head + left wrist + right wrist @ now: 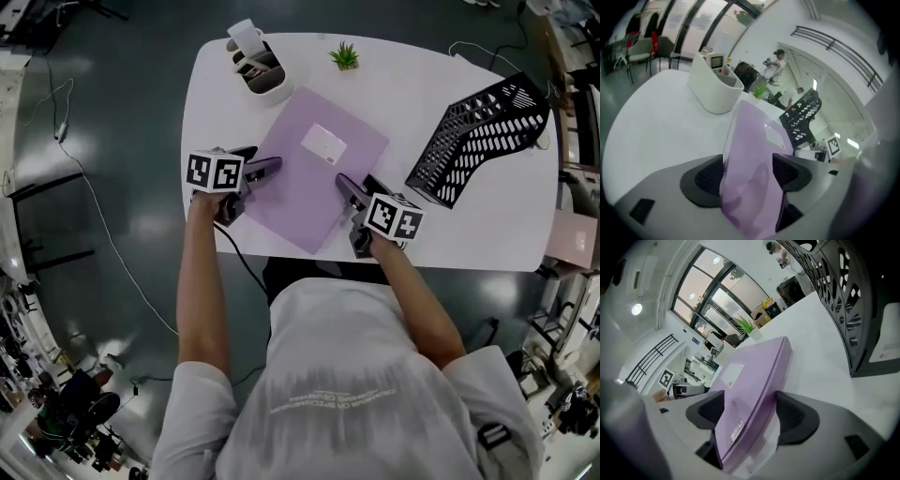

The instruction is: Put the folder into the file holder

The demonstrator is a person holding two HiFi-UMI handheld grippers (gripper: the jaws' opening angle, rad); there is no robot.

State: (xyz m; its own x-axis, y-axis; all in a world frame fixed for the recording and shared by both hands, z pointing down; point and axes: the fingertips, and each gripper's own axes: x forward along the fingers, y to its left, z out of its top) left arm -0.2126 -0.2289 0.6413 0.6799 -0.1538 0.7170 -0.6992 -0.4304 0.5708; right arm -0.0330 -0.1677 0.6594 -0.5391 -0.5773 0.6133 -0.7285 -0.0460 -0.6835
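Purple folder [314, 178] on middle of white table [469, 234], well apart from black mesh file holder [483, 131] at right. Left gripper [747, 171] clamps folder's left edge; right gripper [745, 411] clamps its right edge. Cannot tell if folder is lifted off table. Judgement: only grasp done. Still left: carry to holder, turn upright, slide into slot.

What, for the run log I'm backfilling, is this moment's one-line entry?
left gripper: shut on folder | right gripper: shut on folder | folder: not in file holder | file holder: right of folder
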